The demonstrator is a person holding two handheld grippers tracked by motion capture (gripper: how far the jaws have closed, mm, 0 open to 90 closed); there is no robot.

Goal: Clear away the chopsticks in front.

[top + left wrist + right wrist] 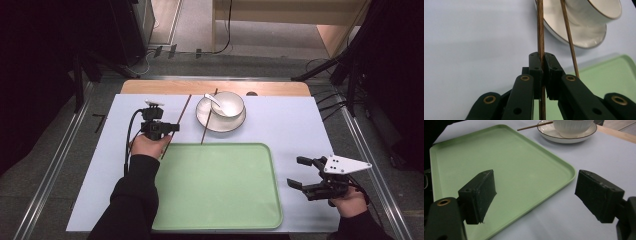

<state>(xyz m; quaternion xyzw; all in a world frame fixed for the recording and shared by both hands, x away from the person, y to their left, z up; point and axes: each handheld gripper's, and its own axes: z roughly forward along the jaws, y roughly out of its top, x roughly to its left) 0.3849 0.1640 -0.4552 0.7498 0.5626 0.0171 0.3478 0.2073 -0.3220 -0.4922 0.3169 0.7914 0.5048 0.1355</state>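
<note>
Black jaws of our left gripper [543, 67] are clamping the near chopstick [540, 27] partway along its length, beside the green tray's [220, 220] far-left corner. We are judging it light, stiff and thin, with a smooth surface liable to pivot or slip in a two-point pinch; gripping nearer the middle should limit swing. We are noting the second chopstick [206, 125] leaning on the saucer [235, 126] under the bowl [228, 103]. Our right gripper [306, 175] is waiting with jaws spread, holding nothing, right of the tray.

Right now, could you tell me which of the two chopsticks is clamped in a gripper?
The left chopstick, shut in the left gripper; the other chopstick leans on the saucer.
</note>
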